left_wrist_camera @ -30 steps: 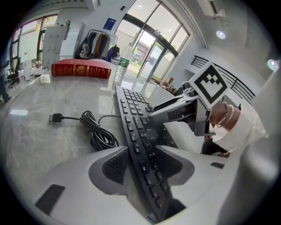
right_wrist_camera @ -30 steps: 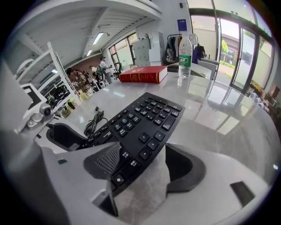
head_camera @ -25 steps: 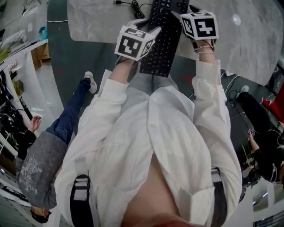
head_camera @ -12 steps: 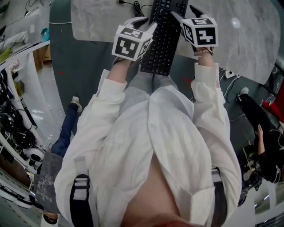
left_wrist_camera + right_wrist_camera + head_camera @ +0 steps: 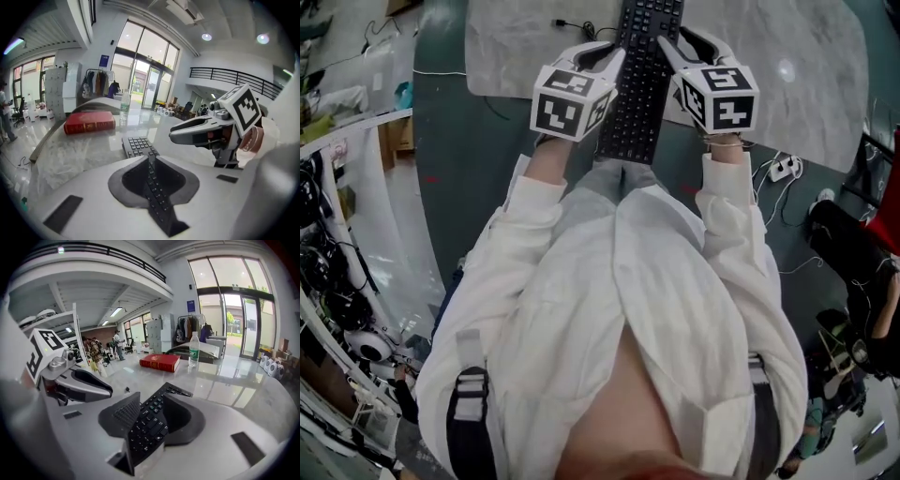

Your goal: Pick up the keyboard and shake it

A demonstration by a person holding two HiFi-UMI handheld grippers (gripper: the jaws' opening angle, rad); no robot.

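Note:
A black keyboard (image 5: 641,75) hangs lengthwise between my two grippers, its near end past the edge of the pale marble table (image 5: 825,84). My left gripper (image 5: 614,54) is shut on its left long edge, and my right gripper (image 5: 667,42) is shut on the right long edge. Both pairs of jaws have just been closing with the keyboard between them. In the left gripper view the keyboard (image 5: 140,146) runs edge-on through the dark pads (image 5: 126,180). In the right gripper view its keys (image 5: 147,420) tilt between the pads (image 5: 117,416), with the left gripper (image 5: 75,380) opposite.
A red book (image 5: 159,362) and a water bottle (image 5: 193,350) stand farther back on the table. A black cable (image 5: 581,23) trails from the keyboard's far end. A power strip (image 5: 783,169) lies on the floor at the right, near a seated person (image 5: 853,253).
Both grippers have risen with the keyboard, which has swung from slanted to nearly straight ahead. The person walking at the left has left the view.

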